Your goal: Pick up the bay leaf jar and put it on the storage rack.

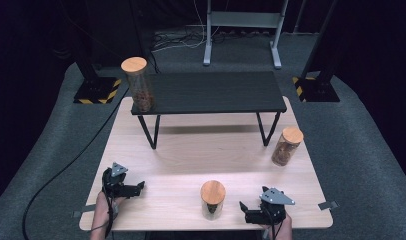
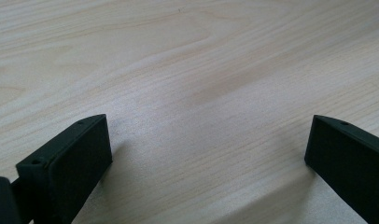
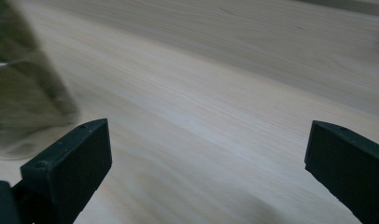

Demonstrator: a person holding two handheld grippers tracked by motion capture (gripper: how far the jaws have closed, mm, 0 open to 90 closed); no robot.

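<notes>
Three glass jars with round wooden lids are on view. One jar (image 1: 139, 85) stands on the left end of a low black shelf (image 1: 211, 92). A second jar (image 1: 287, 146) stands on the wooden table (image 1: 191, 150) at the right, beside the shelf's leg. The third jar (image 1: 212, 199) stands near the front edge; it also shows blurred as the jar (image 3: 24, 93) at the left of the right gripper view. My right gripper (image 1: 245, 211) rests open just right of it, apart from it. My left gripper (image 1: 137, 188) rests open at the front left, jaws wide over bare wood (image 2: 201, 93).
The black shelf spans the back of the table on thin legs, with free tabletop beneath and in front of it. Grey carpet surrounds the table. Black stand bases with yellow stripes (image 1: 97, 90) and a metal frame (image 1: 241, 30) stand behind.
</notes>
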